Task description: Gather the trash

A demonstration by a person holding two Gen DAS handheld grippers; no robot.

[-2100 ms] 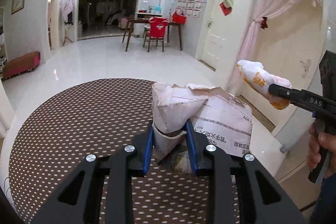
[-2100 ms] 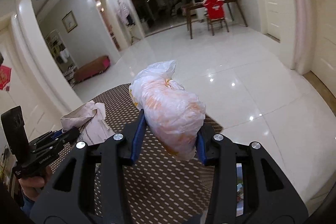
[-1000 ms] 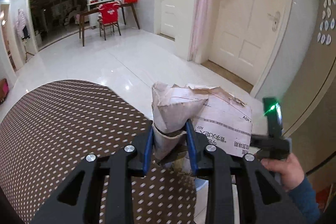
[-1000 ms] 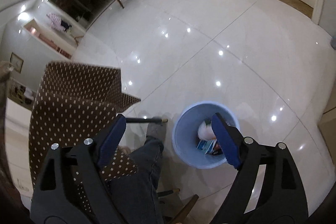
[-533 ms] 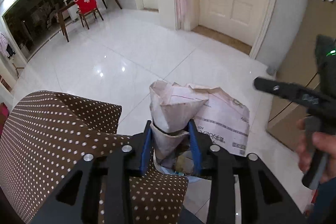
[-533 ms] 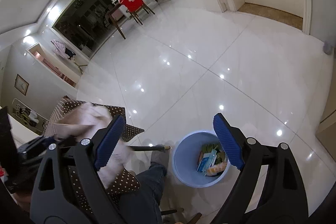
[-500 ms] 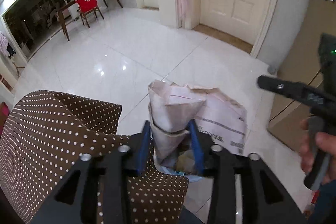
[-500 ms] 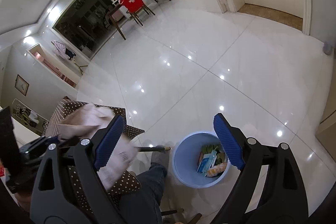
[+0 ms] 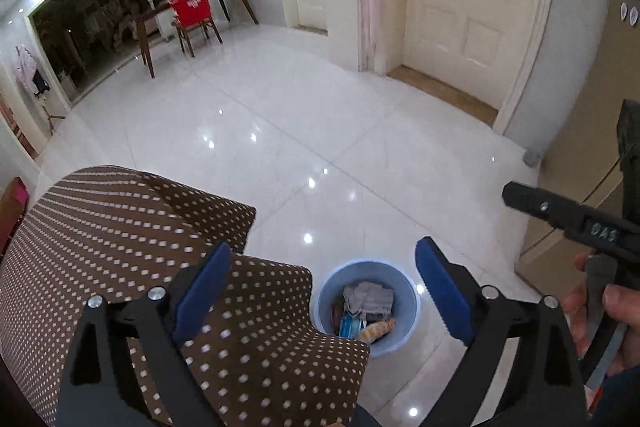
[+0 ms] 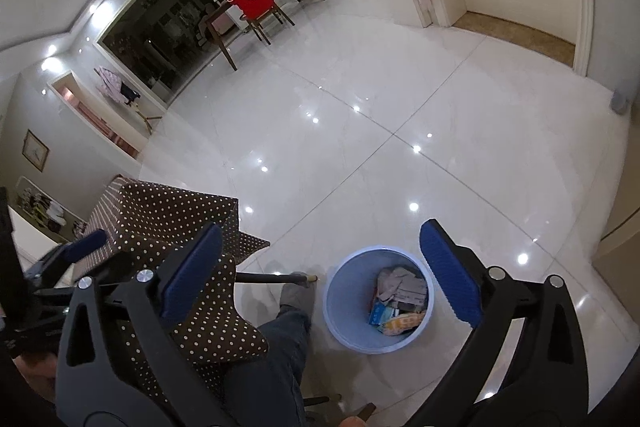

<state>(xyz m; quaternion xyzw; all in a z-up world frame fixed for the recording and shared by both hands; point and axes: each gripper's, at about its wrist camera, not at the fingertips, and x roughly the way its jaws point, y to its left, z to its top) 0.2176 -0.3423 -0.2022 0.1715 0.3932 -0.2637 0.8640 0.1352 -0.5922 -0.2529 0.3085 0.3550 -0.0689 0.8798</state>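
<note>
The left hand-held gripper (image 9: pixel 322 291) is seen with its black, rigid arms spread wide and nothing between the ribbed blue pads (image 9: pixel 442 293). The right hand-held gripper (image 10: pixel 320 277) is likewise spread and empty, its blue pads (image 10: pixel 450 273) showing a fine serrated texture.

A round, smooth, light blue plastic bin (image 10: pixel 334 301) stands on the glossy white tiled floor (image 10: pixel 360 155), just beside the draped edge of the desk. The desk is covered by a soft brown cloth (image 9: pixel 120 227) with small white dots, hanging in folds at its near corner.

The trash lies inside the bin: crumpled grey-beige paper (image 10: pixel 402 285) on top, a blue-and-white packet (image 10: pixel 380 313) and an orange-and-white wrapper (image 10: pixel 404 323) below it. In the left wrist view the same crumpled paper (image 9: pixel 368 297) is seen, while the bin's near left wall is cut off by the cloth. Print on the packets cannot be read.

A jeans-clad leg (image 10: pixel 280 343) and a grey shoe (image 10: pixel 298 297) are partly hidden by the cloth; a thin dark rod ends at the shoe and cannot be identified
</note>
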